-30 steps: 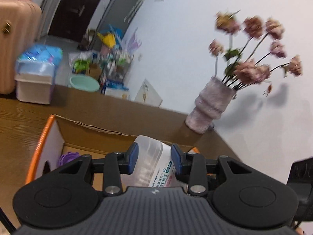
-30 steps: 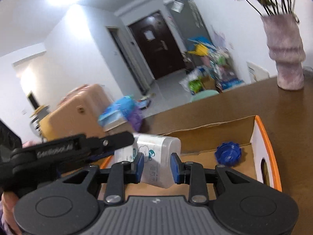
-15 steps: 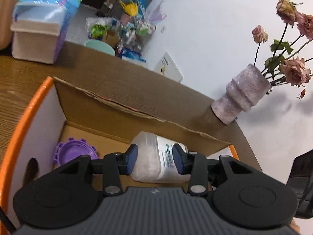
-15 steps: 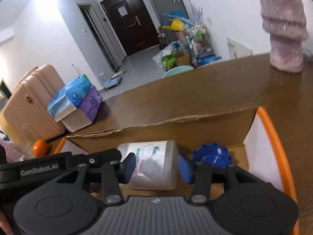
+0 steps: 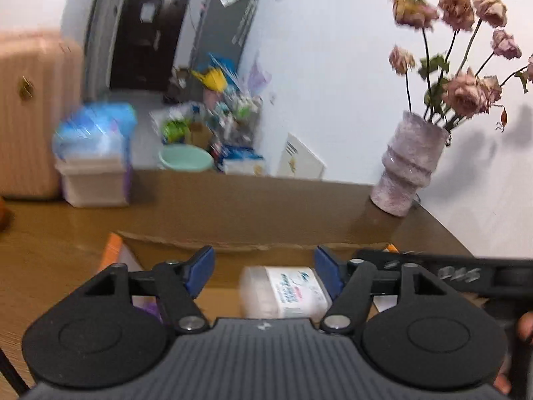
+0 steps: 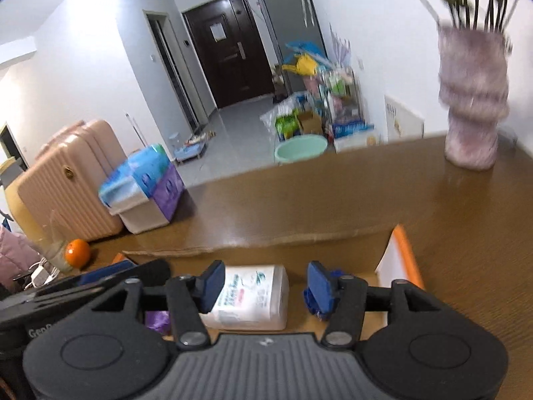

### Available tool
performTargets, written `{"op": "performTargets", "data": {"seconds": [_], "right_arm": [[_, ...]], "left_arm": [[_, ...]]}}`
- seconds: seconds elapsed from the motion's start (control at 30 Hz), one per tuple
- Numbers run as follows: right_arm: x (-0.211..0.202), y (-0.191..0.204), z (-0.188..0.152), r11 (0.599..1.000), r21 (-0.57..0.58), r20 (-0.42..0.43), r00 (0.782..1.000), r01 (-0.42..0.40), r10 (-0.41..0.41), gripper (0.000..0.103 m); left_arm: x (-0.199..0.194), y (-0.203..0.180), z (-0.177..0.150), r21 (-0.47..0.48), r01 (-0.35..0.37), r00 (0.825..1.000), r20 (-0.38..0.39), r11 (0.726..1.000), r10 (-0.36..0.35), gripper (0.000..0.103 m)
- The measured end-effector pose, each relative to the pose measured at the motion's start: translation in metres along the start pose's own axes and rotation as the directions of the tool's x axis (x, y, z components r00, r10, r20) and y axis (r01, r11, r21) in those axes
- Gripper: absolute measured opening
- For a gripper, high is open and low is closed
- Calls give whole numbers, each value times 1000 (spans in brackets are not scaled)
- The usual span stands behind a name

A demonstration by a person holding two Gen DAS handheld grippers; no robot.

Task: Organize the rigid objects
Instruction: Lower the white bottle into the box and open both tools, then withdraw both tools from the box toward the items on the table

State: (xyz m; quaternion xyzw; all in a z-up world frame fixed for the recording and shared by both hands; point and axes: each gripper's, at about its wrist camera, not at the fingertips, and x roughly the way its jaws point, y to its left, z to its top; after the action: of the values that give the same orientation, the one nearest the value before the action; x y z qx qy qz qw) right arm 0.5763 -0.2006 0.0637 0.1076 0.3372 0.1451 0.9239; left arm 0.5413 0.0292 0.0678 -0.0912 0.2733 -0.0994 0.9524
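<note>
A white plastic jar with a printed label lies on its side inside an open cardboard box with orange edges. It also shows in the right wrist view. My left gripper is open and empty, above and behind the jar. My right gripper is open and empty, its jaws wide on either side of the jar without touching it. A purple lid lies at the box's left and a blue lid at its right, both partly hidden by the fingers.
The box sits on a brown wooden table. A pink vase of dried flowers stands at the back right. A tissue pack on a white bin, an orange and a glass are at the left.
Both grippers have opened and let go of the jar, which now lies in the box. Both have pulled back and up from it.
</note>
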Motion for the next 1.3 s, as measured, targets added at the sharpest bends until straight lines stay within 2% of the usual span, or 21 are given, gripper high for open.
{"op": "performTargets", "data": {"seconds": [0.07,0.13,0.23,0.37,0.5,0.53,0.57,0.67,0.9,1.0,1.17,1.3], "right_arm": [[-25,4,7,1000,-22,46,999,6,-5,73],[-53,5,11,999,-33,96,995,11,-8,80],[-89,7,12,998,-54,139,990,34,-26,81],[-125,18,3,987,-132,188,980,88,-63,89],[-158,30,-15,966,-219,275,959,137,-73,94],[-163,32,-18,962,-230,294,953,146,-74,102],[-170,34,-22,958,-238,317,945,157,-76,103],[-186,39,-33,952,-243,376,923,188,-86,103],[-217,45,-54,955,-246,423,905,167,-49,103],[-225,47,-66,946,-293,427,904,138,1,103],[-238,45,-95,940,-308,449,894,148,7,103],[-244,40,-128,935,-315,428,904,162,-12,103]], "left_arm": [[-24,2,8,0,-34,999,38,999,34,75],[-49,4,15,4,-71,995,71,997,70,80],[-84,6,21,20,-113,988,113,993,110,87],[-130,8,18,51,-164,972,177,985,153,96],[-164,3,9,107,-215,955,229,971,186,101],[-172,2,6,120,-230,949,246,966,196,102],[-178,-1,2,131,-244,943,264,961,204,102],[-196,-8,-7,157,-266,930,301,951,210,103],[-233,-22,-26,188,-272,909,371,944,189,103],[-243,-22,-35,187,-271,907,378,944,185,103],[-262,-19,-59,164,-263,898,403,951,179,103],[-273,-19,-93,180,-263,907,382,948,179,103]]}}
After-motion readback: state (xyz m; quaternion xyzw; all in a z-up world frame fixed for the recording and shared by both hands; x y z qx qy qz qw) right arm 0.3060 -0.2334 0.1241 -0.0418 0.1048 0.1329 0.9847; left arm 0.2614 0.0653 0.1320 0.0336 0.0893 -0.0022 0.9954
